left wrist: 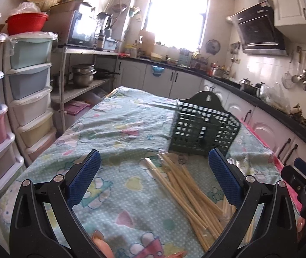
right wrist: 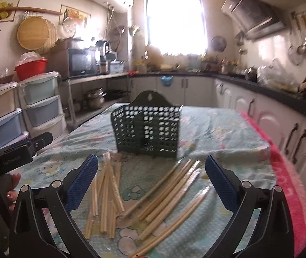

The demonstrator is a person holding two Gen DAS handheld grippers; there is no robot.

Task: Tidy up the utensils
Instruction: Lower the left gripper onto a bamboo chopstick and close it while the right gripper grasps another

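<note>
One green holder (right wrist: 147, 129) is standing; before it two chopstick heaps (right wrist: 107, 193) are lying, sticks too overlapped to count.

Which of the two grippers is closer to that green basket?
Roughly equal, perhaps the left. The left gripper sits before the green basket, slightly left; the right gripper faces it squarely. Both open.

Desk cloth (right wrist: 217, 129): pale teal, tiny white dots, pastel cartoon prints in pink, yellow, green. Pink towel (right wrist: 290, 185) along right edge of frame. Holder (right wrist: 146, 129): dark green, square-grid lattice. Chopsticks (right wrist: 170, 185): pale bamboo yellow. Left tool (left wrist: 154, 167) and right tool (right wrist: 151, 167): black frames, blue textured pads (right wrist: 81, 182). Upper left: red basin (left wrist: 27, 22); drawers (left wrist: 31, 81) in pastel mint, blue-grey, cream.
</note>
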